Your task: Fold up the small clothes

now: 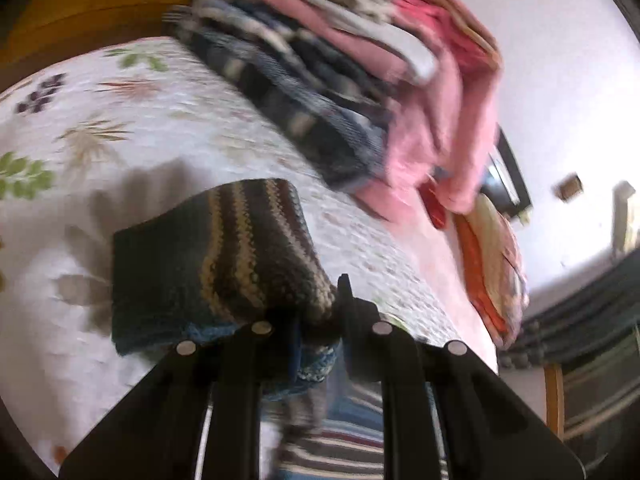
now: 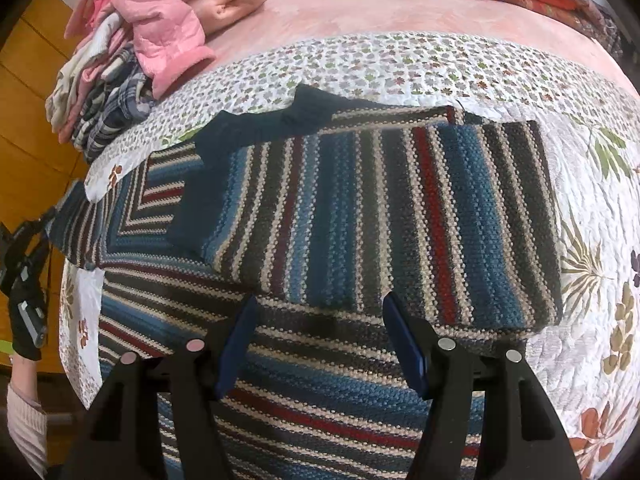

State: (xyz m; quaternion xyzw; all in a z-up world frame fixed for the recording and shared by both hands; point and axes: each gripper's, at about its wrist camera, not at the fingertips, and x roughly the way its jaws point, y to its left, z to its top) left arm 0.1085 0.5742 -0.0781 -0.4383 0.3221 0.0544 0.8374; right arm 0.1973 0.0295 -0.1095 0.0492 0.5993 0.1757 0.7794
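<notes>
We've got the striped knit sweater spread on the quilted bed cover, one sleeve folded across its body. Left gripper is clenched on a sweater edge w/ knit bunched between its jaws; right gripper hangs released over the sweater, jaws apart. Risk: left pull drags the folded sleeve askew, since nothing pins it. Bare quilt right of the sweater; clothes pile crowds beyond it, far-left.
</notes>
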